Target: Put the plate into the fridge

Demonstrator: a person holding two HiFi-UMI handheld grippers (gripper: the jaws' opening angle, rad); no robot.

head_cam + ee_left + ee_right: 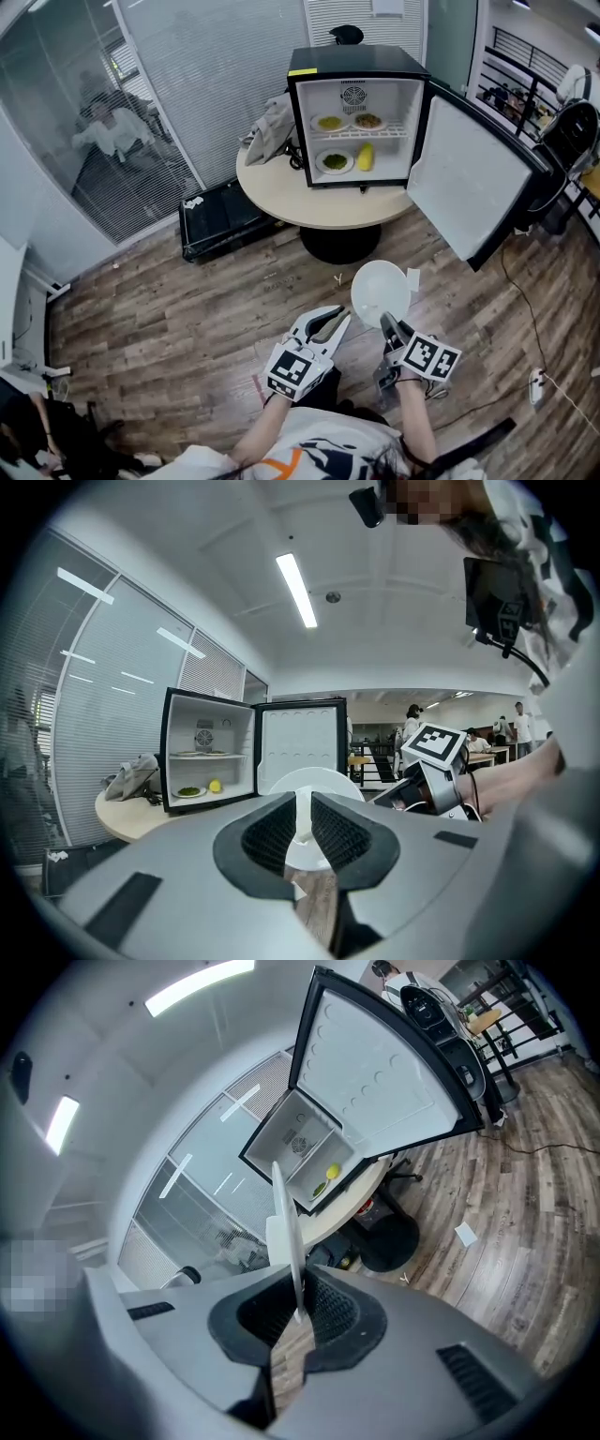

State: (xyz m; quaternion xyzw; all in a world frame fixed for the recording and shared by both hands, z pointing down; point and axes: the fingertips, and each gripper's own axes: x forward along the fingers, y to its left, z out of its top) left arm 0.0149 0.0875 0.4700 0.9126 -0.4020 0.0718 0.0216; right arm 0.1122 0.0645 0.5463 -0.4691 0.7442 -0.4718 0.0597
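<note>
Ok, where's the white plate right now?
Head view, lower right of centre: the plate is clamped by its edge in the right gripper, still well short of the open fridge.

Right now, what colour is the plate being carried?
The plate is plain white, clearest in the head view.

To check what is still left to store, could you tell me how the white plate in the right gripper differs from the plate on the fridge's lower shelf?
The round white plate in the right gripper is bare; the lower-shelf plate carries green food. The held plate is tilted, its rim clamped in the jaws, outside the black fridge; the shelf plate lies flat inside. Both are round and white.
</note>
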